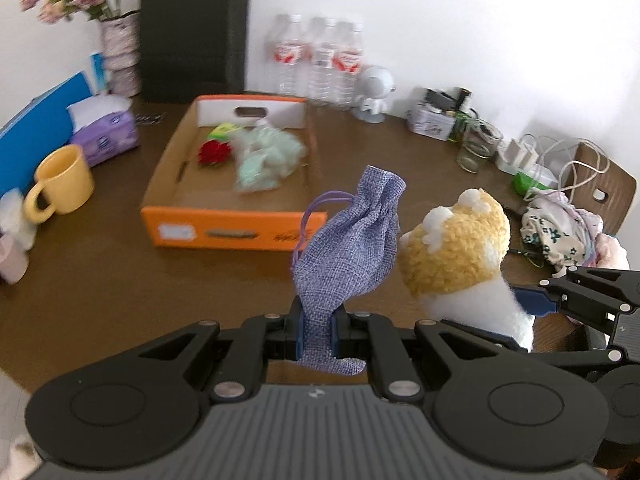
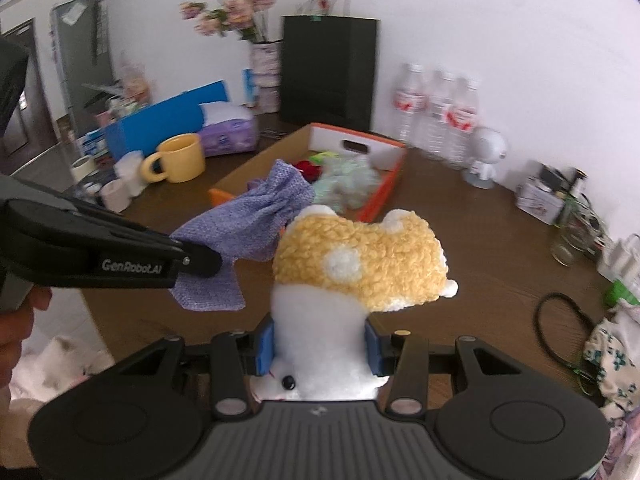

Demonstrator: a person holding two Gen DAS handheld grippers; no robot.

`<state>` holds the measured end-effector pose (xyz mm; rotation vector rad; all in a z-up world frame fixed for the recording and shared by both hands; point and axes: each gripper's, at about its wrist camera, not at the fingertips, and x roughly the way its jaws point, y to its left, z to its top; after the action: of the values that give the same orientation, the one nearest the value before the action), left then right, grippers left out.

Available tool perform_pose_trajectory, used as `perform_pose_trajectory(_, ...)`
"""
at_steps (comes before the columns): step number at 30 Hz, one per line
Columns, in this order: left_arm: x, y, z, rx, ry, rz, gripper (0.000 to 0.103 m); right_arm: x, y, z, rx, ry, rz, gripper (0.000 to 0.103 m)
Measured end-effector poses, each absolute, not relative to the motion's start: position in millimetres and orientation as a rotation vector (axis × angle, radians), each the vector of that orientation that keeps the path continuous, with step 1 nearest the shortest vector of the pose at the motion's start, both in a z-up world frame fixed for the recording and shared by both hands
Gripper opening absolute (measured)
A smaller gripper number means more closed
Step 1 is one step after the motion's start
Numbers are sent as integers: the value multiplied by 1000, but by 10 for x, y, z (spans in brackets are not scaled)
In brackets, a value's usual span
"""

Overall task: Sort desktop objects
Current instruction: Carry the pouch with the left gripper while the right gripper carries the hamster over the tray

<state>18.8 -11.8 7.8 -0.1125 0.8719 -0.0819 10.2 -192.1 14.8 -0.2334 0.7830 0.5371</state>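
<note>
Both grippers are loaded here. The left gripper [image 1: 319,330] has its fingers clenched on the bottom corner of a blue woven drawstring pouch [image 1: 347,248], which stands up above the brown counter [image 1: 100,300] with its purple cord loop dangling. The right gripper [image 2: 319,346] has its fingers squeezing the white body of a yellow-and-white plush toy [image 2: 356,260], also held up in the air, just beside the pouch.

The orange cardboard tray [image 1: 236,234] sits further back on the counter and already holds a red flower and some pale green packets, so that's probably where these two go.

Stuff that could bite:
- the pouch is only pinched by a thin bit of fabric, so a quick swing might let it slide out short of the tray
- pouch and plush are near enough to touch, so the cord could snag the plush if both move in together
- the plush is squashy and top-heavy, so it may tip or roll over the low tray wall when dropped
- the yellow mug [image 1: 64,184] stands near the tray's left side and a wide swing could knock it
</note>
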Motion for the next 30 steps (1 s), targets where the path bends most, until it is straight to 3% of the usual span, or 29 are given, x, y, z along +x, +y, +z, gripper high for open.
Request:
perform_pose_trajectory(14,231,533,65,-165,870,17,12,240,-1287,119,-276,791,662,43)
perform_pose_trajectory(30,1395,986,0,-160,900,-33,12,1395,-707,85,-287,822,622,43)
